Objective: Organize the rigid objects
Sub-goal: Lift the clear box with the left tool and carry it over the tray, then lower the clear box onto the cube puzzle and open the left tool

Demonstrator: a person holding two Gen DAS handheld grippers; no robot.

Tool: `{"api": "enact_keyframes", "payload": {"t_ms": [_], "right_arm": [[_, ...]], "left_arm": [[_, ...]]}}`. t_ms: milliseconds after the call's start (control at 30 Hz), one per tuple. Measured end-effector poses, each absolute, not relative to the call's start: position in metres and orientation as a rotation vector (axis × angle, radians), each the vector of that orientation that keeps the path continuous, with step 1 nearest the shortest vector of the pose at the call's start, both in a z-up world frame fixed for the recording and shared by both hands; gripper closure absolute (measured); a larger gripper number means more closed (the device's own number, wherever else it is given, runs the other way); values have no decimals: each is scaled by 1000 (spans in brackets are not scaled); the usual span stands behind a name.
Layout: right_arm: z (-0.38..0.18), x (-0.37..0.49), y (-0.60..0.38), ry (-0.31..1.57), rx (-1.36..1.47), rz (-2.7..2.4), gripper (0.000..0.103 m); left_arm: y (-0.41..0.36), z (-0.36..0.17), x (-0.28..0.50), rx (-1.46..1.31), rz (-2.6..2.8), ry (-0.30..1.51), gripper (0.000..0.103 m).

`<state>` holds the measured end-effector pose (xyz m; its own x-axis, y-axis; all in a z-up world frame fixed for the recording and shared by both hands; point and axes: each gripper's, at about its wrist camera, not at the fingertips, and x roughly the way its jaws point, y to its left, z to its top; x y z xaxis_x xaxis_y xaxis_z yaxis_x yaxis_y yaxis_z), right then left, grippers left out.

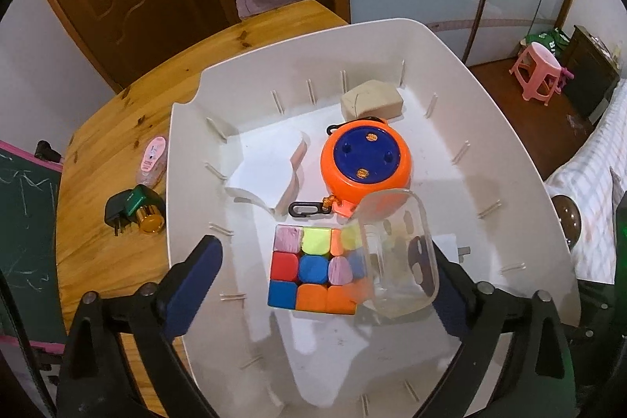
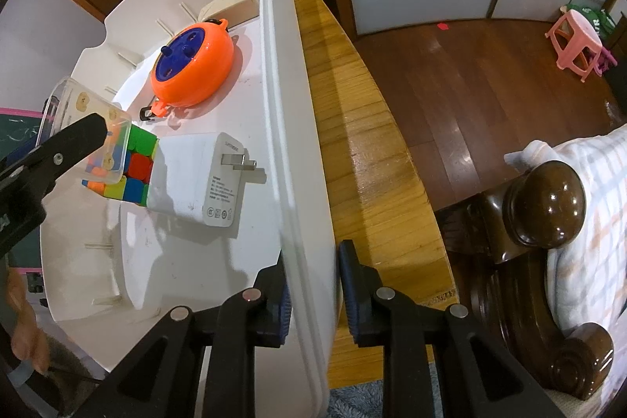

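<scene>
Two claws are working at the white bin on the counter. Left claw is standing released over the puzzle cube, the clear plastic case leaning against its right finger. Right claw is straddling the bin's wall, whether clamped cannot be told. Risk: the loosely propped case may be toppling onto the orange reel.

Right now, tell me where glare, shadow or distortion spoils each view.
Left wrist view: fisheye bends the white bin's rim; the clear plastic box blurs the cube behind it. Right wrist view: glare streaks the wooden floor; the charger casts a soft shadow.
</scene>
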<state>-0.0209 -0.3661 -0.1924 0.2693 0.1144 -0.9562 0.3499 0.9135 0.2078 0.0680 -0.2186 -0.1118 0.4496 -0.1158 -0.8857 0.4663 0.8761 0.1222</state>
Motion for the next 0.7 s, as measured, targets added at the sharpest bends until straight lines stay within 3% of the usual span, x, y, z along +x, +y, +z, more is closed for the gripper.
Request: {"api": "enact_keyframes", "payload": {"t_ms": [700], "right_arm": [[-190,-22,-367,1294,436,-169,79]], "left_arm": [[-264,-97,43,332,-584,1033,4]]}}
